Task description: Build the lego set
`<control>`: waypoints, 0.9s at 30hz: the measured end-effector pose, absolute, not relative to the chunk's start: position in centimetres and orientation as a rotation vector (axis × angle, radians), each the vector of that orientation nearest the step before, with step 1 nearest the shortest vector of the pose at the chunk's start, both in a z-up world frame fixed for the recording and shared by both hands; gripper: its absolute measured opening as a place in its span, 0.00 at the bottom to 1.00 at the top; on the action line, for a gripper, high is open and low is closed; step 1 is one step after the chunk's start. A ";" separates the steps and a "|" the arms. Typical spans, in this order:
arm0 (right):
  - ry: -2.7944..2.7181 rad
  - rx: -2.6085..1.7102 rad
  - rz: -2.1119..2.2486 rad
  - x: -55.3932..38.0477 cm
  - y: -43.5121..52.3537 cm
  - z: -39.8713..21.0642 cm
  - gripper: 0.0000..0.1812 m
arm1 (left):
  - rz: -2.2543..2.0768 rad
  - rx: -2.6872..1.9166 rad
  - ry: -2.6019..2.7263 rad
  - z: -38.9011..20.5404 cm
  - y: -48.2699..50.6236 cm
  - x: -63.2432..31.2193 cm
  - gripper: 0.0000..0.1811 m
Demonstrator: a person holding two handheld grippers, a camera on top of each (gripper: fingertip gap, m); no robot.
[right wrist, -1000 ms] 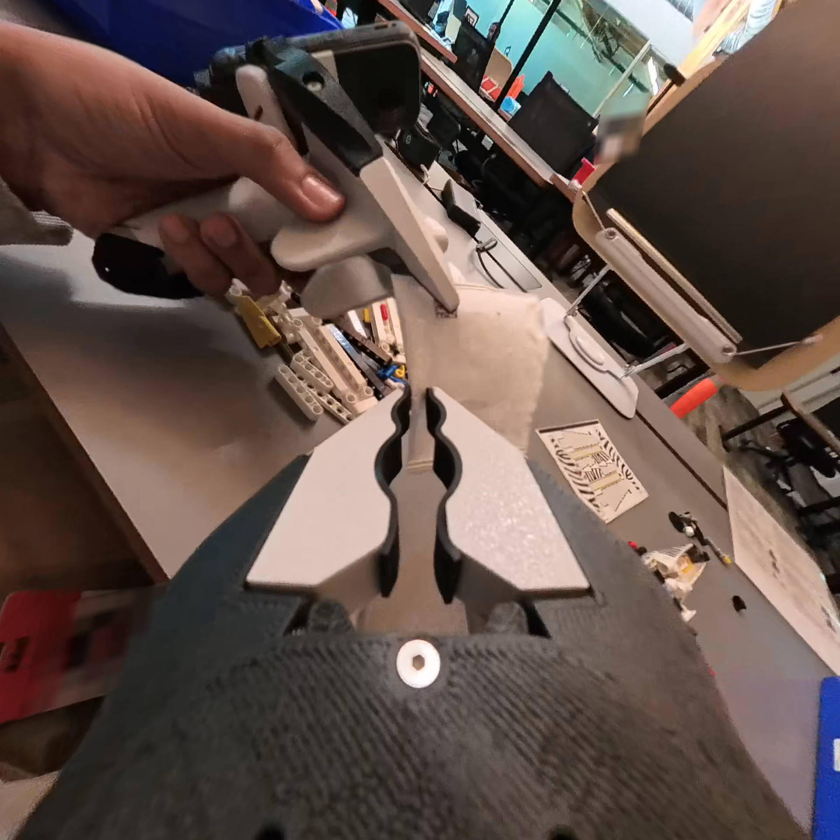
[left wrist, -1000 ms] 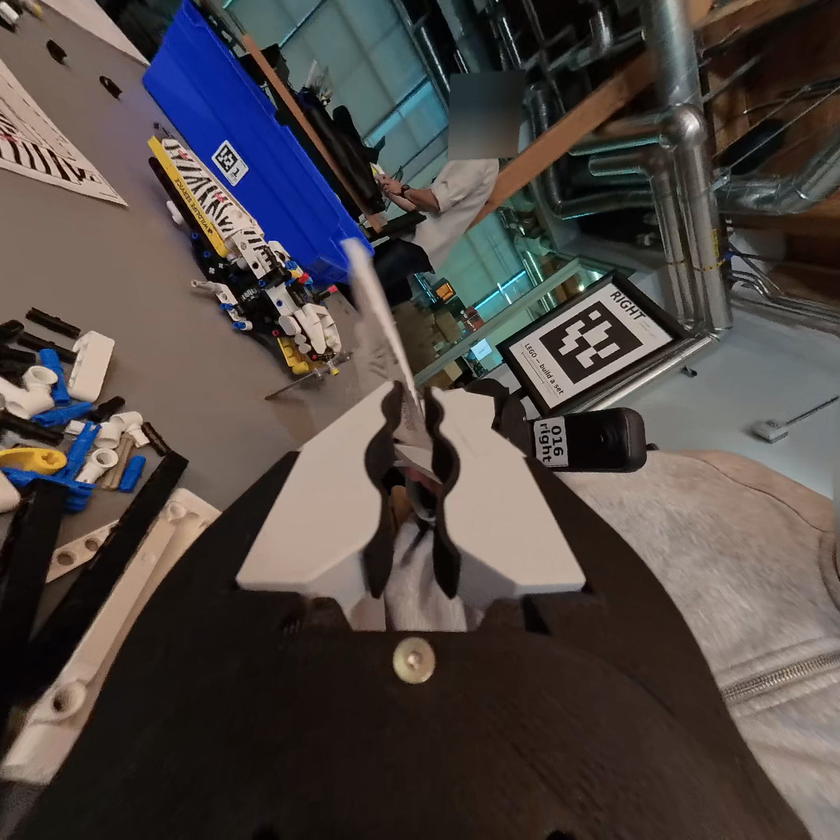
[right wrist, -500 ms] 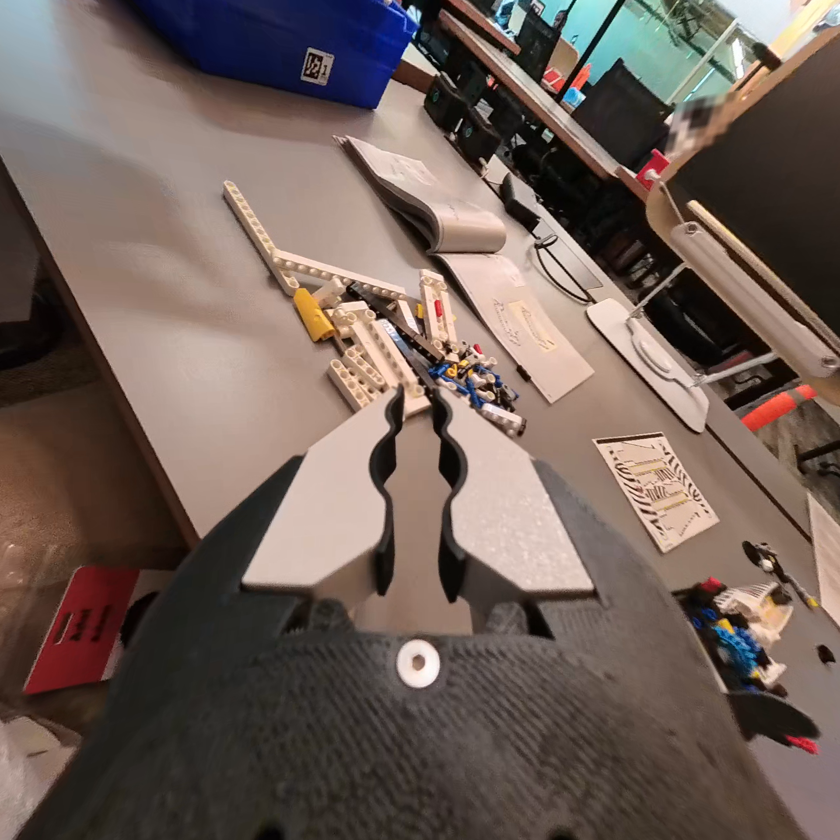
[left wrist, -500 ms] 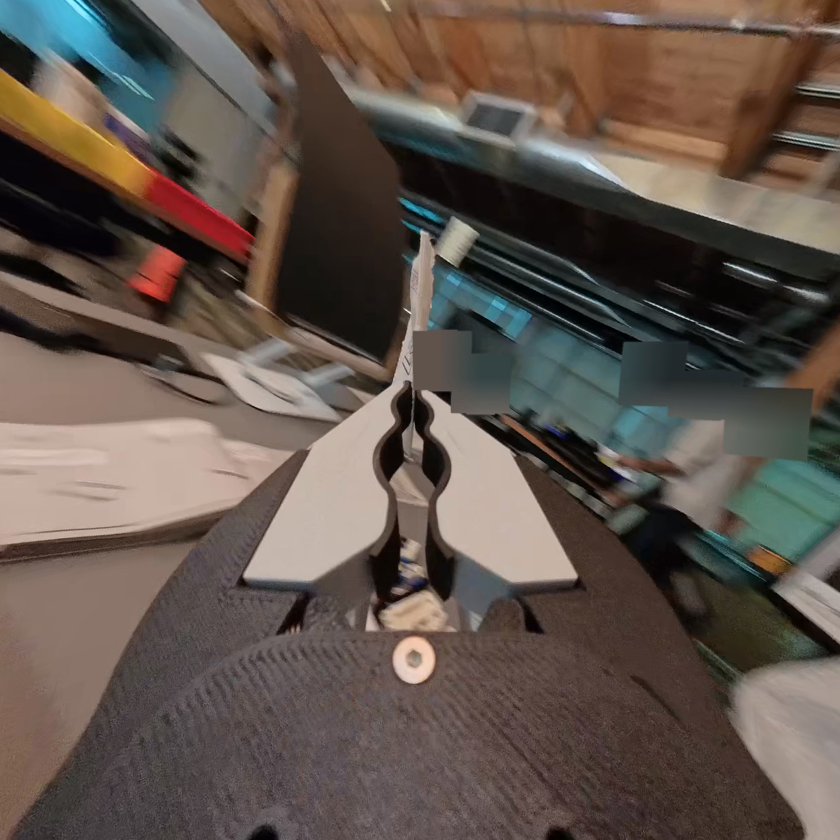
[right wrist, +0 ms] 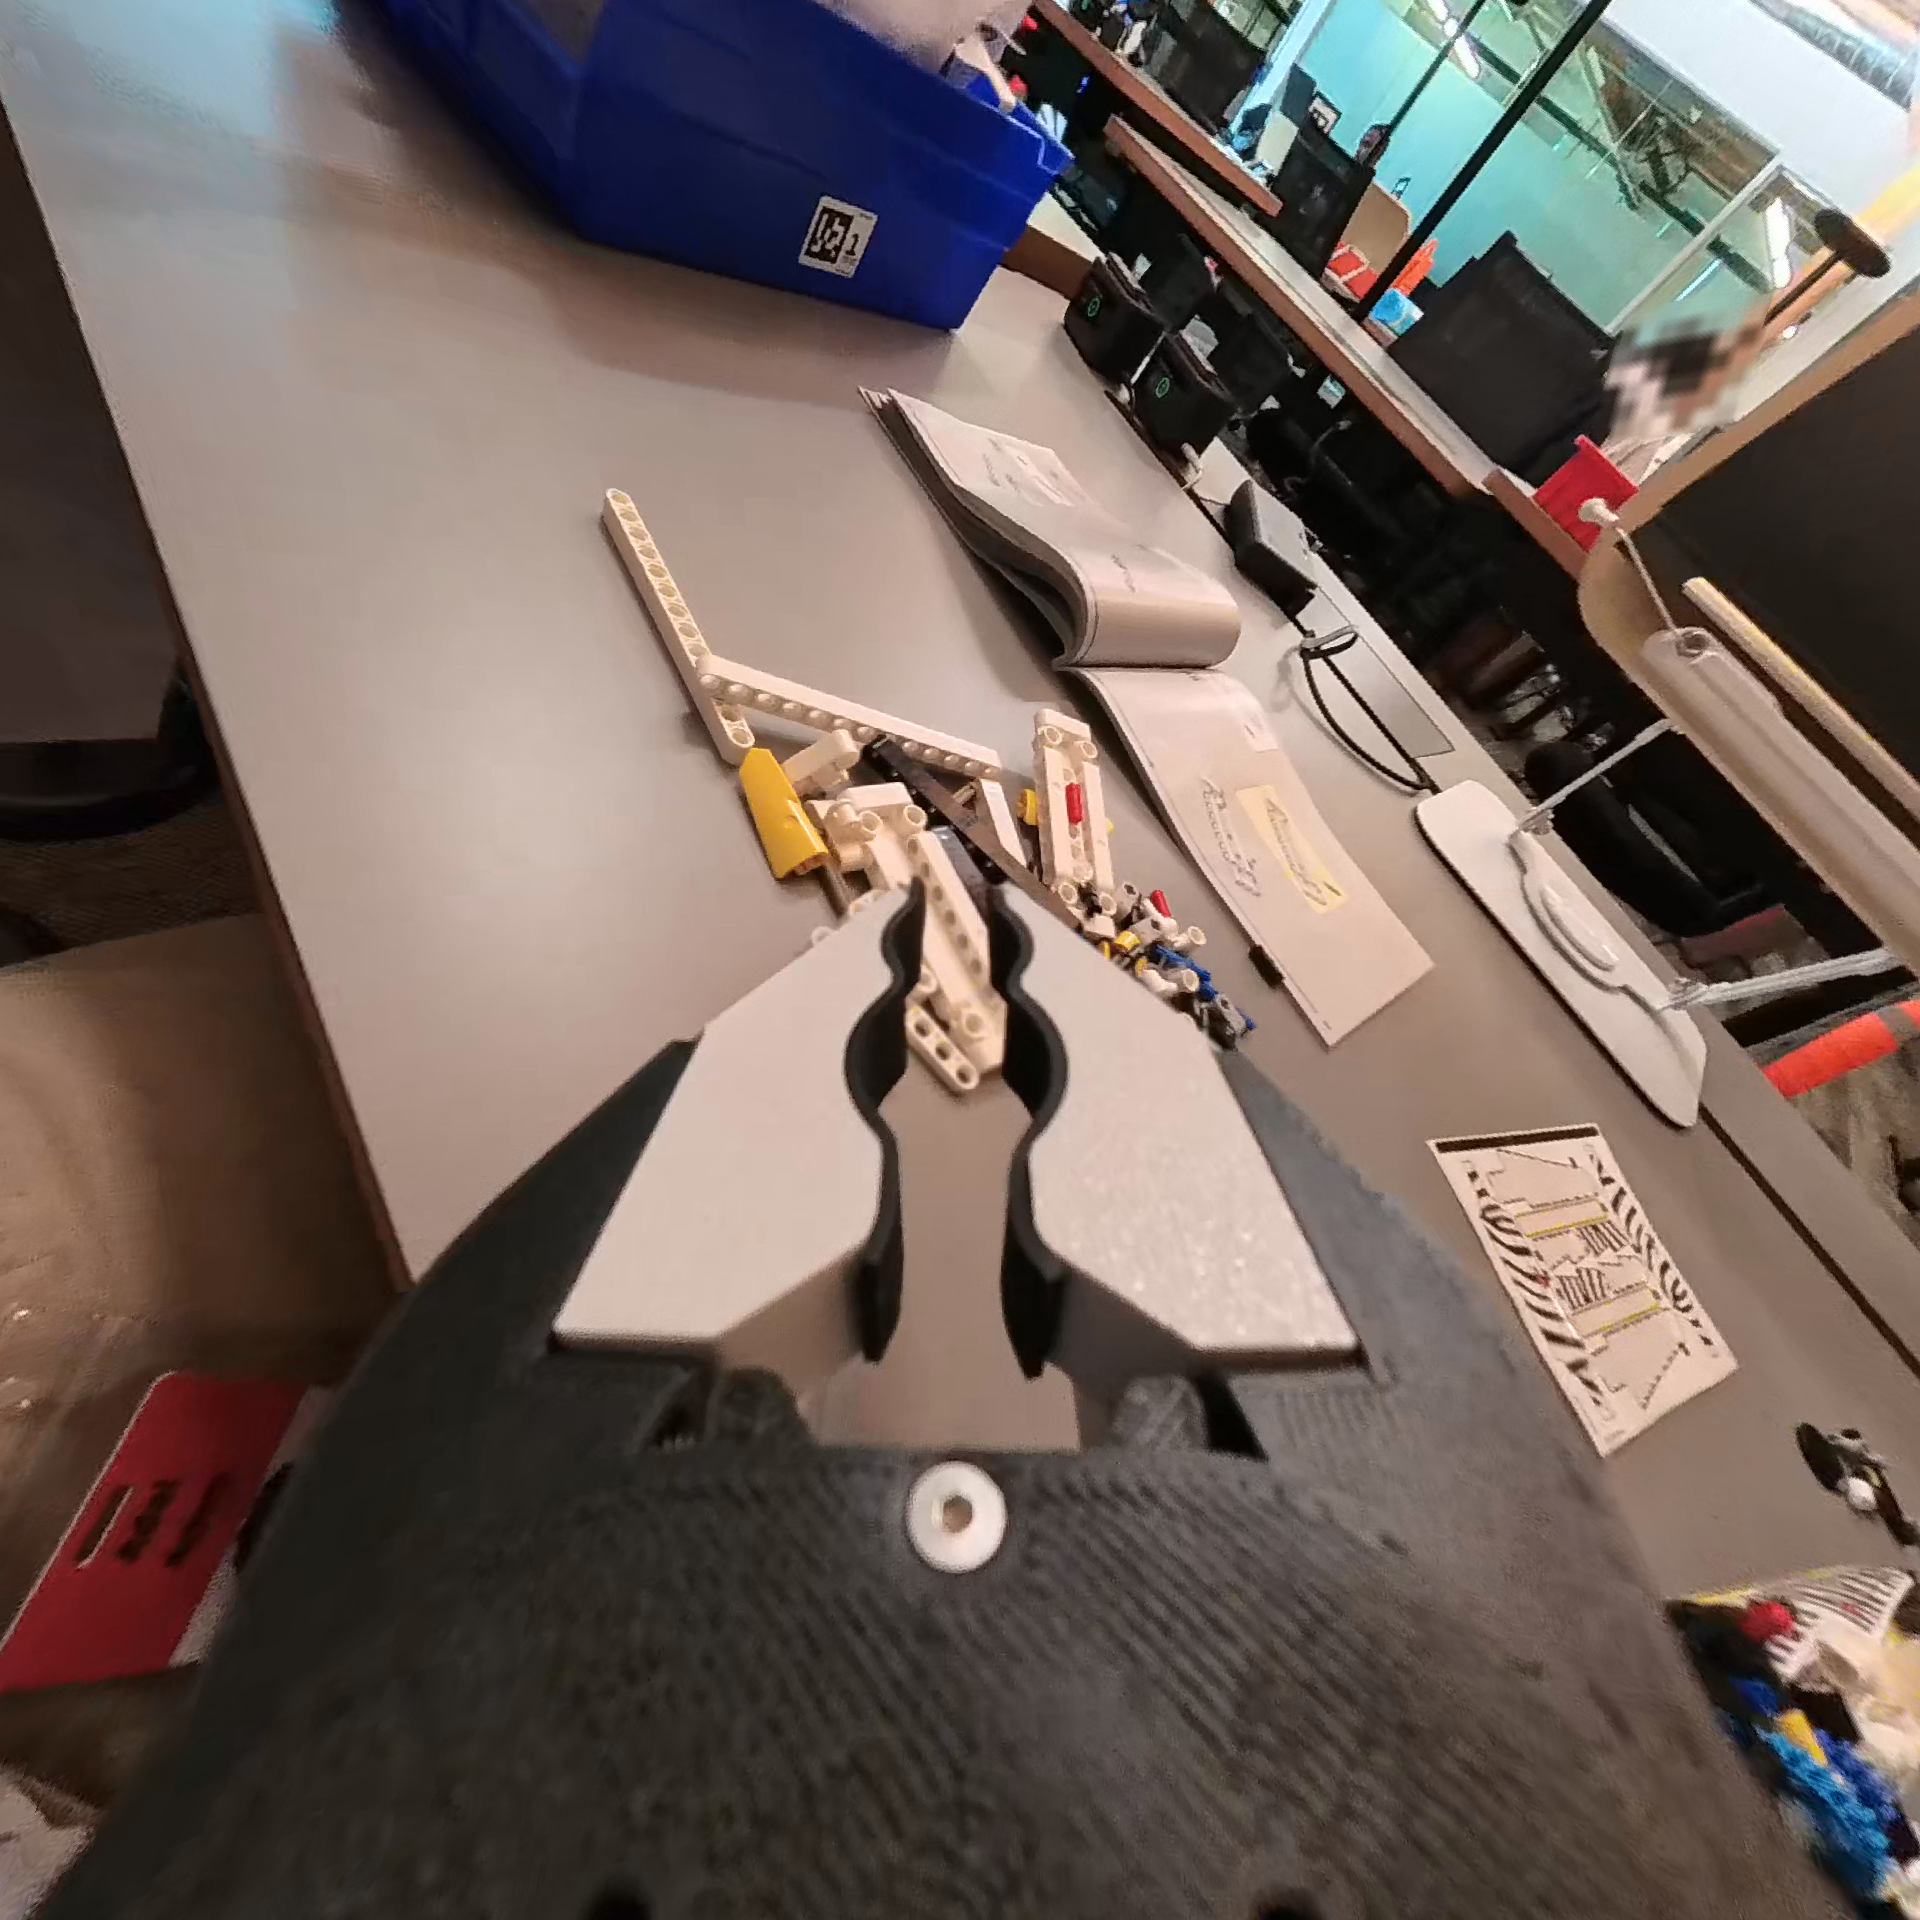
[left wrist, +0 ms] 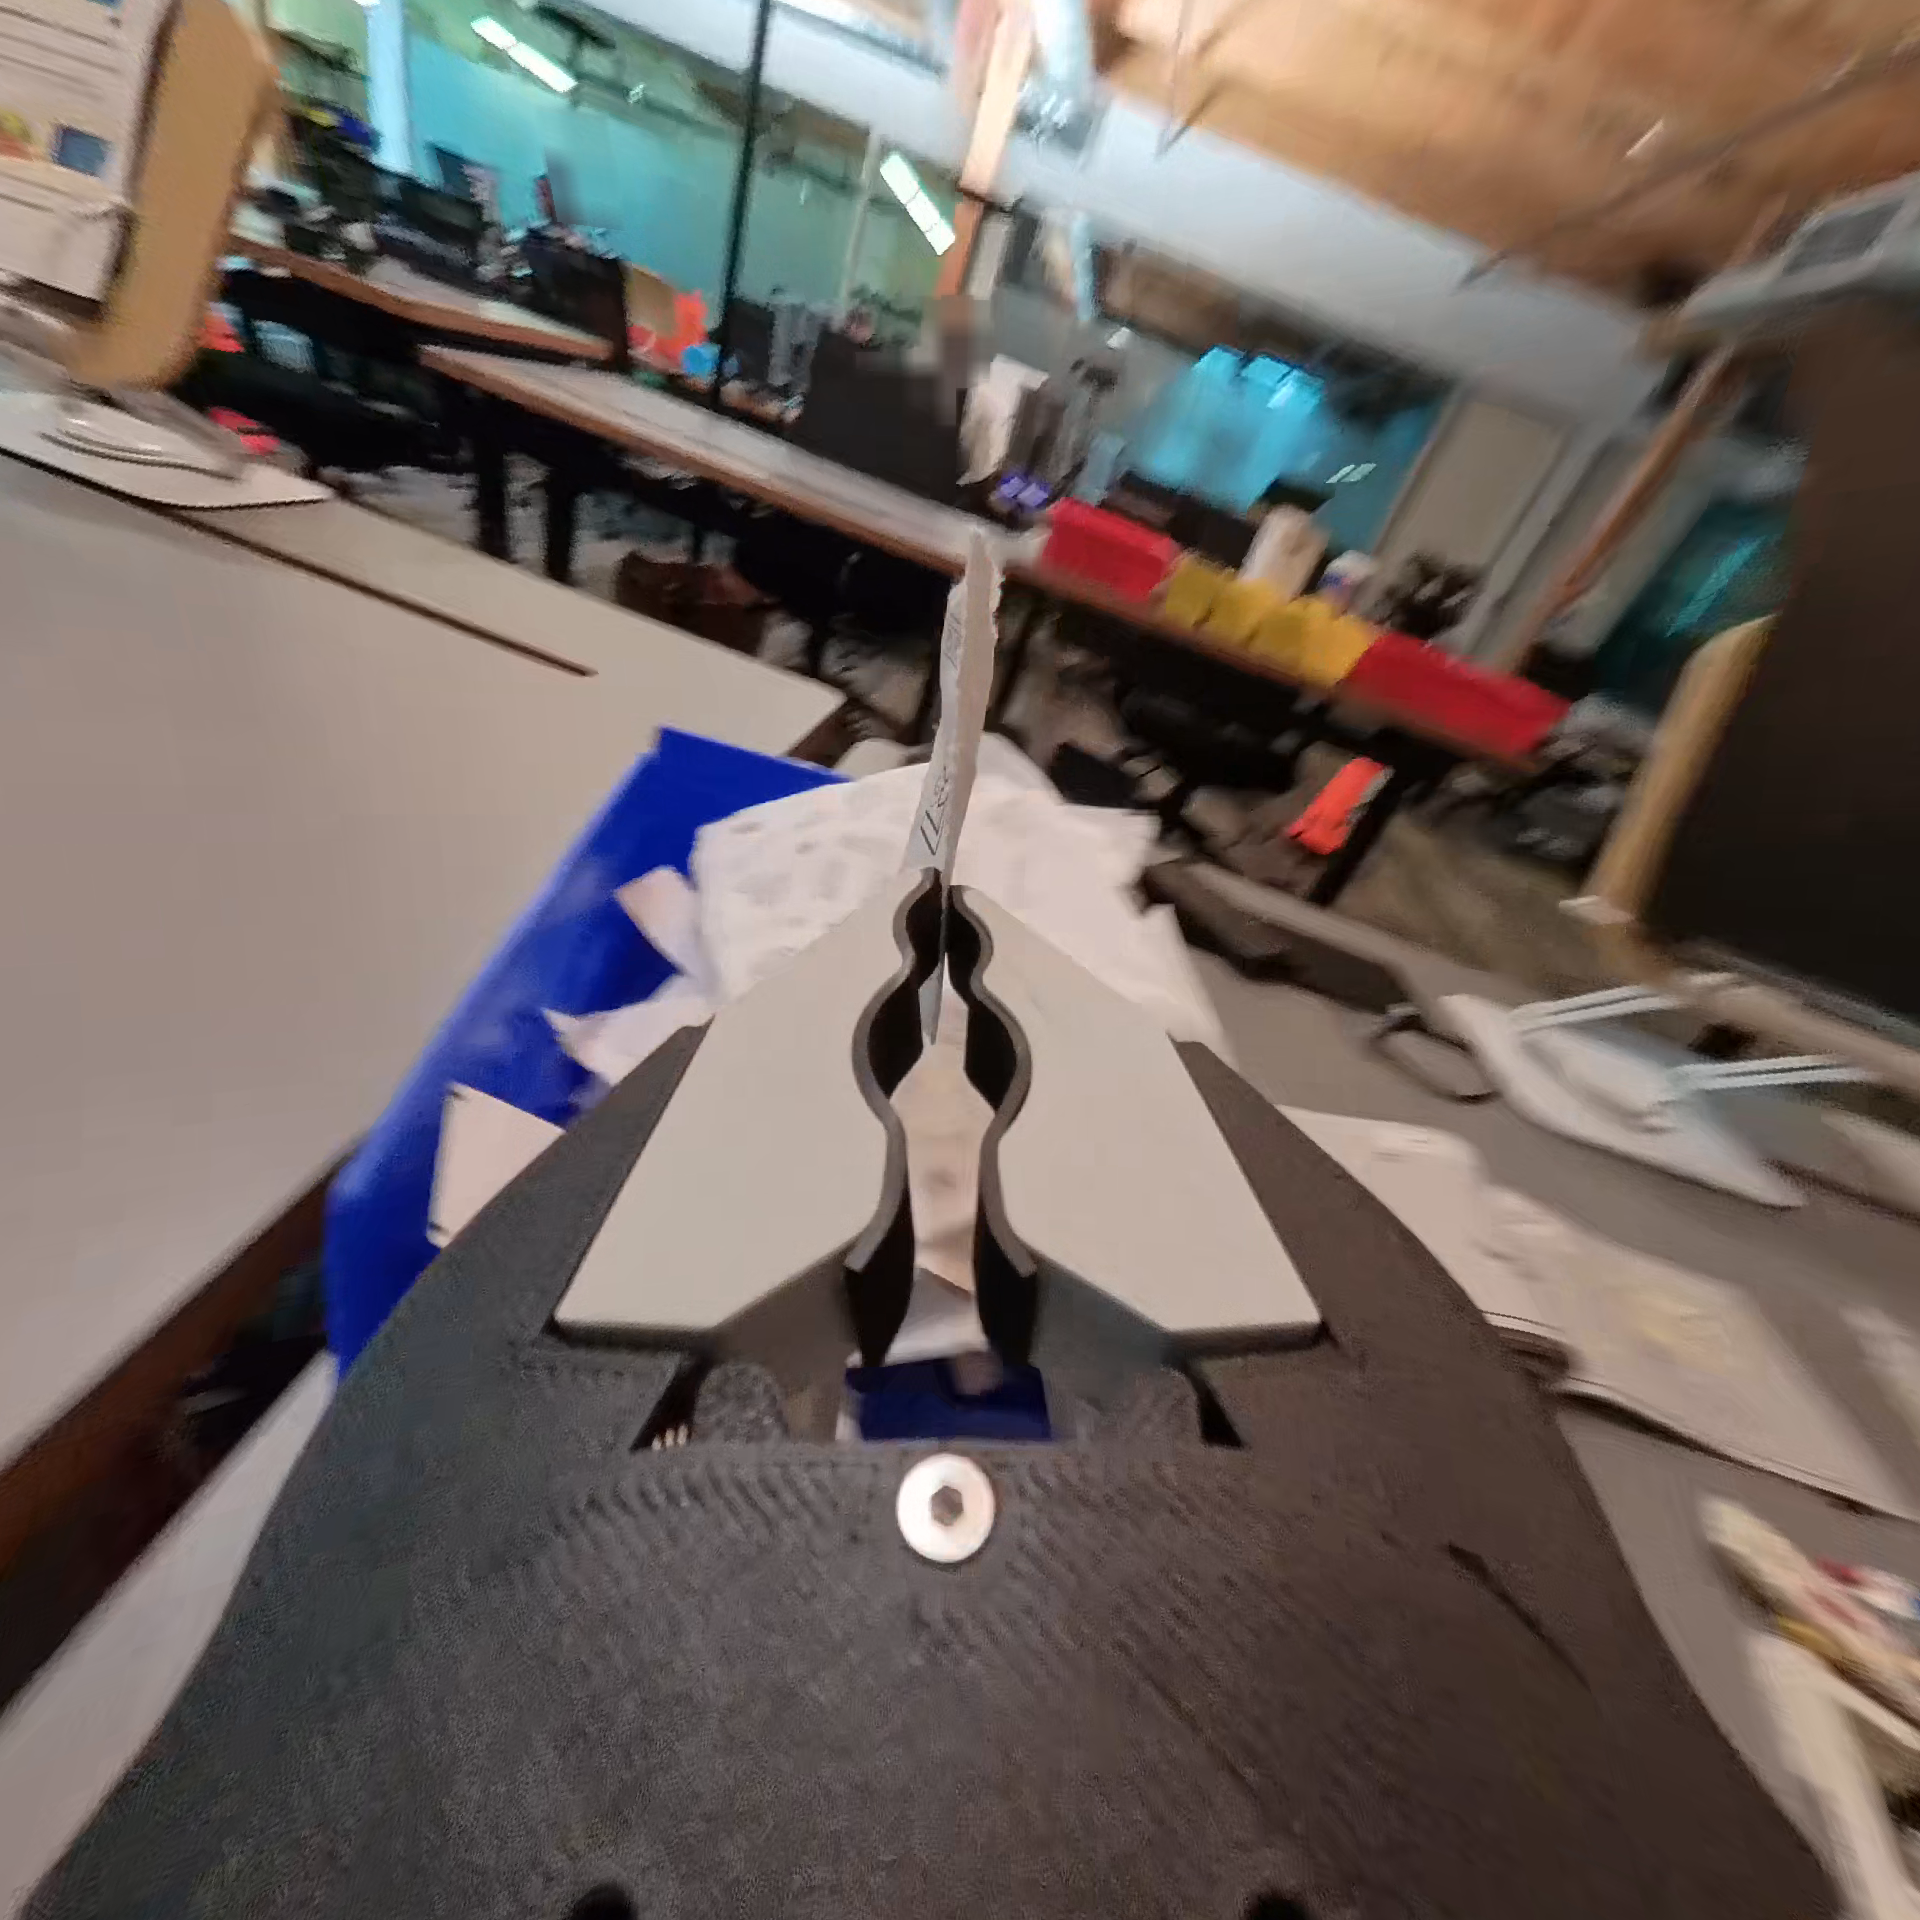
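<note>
Left view: my left gripper [left wrist: 943, 902] has its fingers pinched on a white paper scrap [left wrist: 958, 727], blue bin [left wrist: 540, 997] just past them. Right view: my right gripper [right wrist: 954, 914] fingers sit narrowly apart, holding nothing, lego pieces [right wrist: 935, 831] on the worktop [right wrist: 436, 582] right beyond the tips.

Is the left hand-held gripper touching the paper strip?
Touching. The left wrist view shows the left hand-held gripper shut on the paper strip, pinched edge-on at the fingertips.
</note>
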State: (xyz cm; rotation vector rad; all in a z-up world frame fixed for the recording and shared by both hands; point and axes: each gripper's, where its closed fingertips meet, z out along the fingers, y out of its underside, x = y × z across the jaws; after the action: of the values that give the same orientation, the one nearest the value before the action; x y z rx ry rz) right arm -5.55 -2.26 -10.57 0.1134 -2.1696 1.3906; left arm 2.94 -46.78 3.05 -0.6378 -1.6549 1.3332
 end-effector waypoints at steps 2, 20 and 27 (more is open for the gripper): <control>-2.163 0.096 1.402 -5.7 -1.8 -10.4 0.05 | 1.274 -0.677 -1.750 1.5 -49.6 1.1 0.00; -2.148 0.000 1.511 -7.2 -0.7 -10.1 0.05 | 1.181 -0.723 -1.407 5.3 -32.8 -3.6 0.24; -1.998 -0.092 1.793 -7.3 1.1 -6.9 0.01 | 1.257 -1.310 -1.472 -3.1 -24.7 -13.8 0.01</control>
State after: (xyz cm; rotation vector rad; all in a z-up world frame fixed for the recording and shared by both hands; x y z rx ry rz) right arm -7.28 1.13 -6.90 -0.0923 -1.9982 1.7930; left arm -13.85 -24.74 -3.14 -1.3097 -1.4720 1.2572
